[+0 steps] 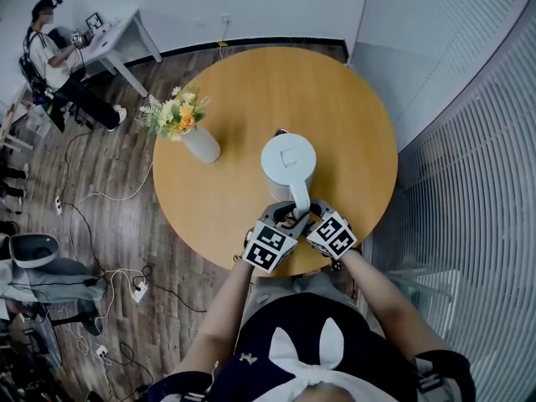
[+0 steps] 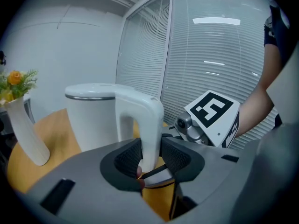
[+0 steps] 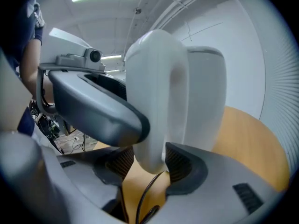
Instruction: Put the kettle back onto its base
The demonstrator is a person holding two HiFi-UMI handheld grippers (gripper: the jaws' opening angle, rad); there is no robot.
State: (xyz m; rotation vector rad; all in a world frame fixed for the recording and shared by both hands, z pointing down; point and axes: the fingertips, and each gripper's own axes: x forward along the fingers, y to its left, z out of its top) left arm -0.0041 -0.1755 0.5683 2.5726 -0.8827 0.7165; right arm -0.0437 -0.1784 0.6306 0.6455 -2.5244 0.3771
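Left gripper: clamped on kettle handle, frame centre, steadying it.
Right gripper: jaws loose around handle, probably releasing.

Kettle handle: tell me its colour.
The kettle handle is white; the left gripper view shows it best.

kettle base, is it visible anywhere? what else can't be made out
Base: unseen. Head view, the kettle body covers what is beneath; the left gripper and right gripper block the kettle's bottom in their own views.
Black cord: left gripper view, both ends hidden by the jaws.
Dark bit behind the kettle: head view, too small to name.
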